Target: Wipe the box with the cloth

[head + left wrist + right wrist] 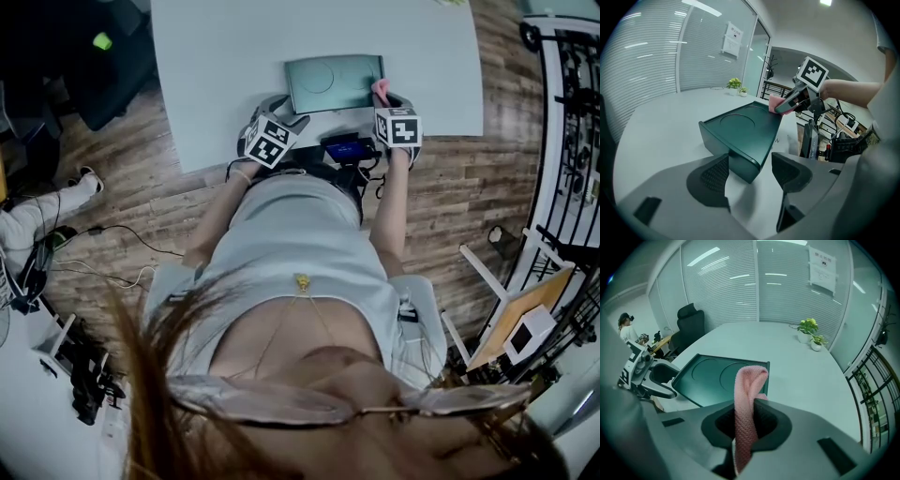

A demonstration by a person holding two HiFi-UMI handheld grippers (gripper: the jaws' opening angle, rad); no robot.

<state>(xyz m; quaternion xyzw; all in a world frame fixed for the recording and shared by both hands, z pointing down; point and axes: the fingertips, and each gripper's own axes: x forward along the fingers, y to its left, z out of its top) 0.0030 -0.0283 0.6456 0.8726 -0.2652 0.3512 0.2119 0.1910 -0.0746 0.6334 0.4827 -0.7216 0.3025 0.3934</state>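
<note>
Pale round-edged table (216, 75) on brown wood-plank floor (122, 178). Far side: glass wall w/ white blinds (722, 287), black office chair (691, 326) left.

Dark green box (740, 136) at dark grey left fingers (710, 176), pink knit-textured cloth (749, 394) between right fingers (776, 420), pale grey table (216, 75)

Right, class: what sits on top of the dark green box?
Only two round recesses show on the box; the pink cloth, in the right tongs, is at its corner. Inside is hidden.
</note>
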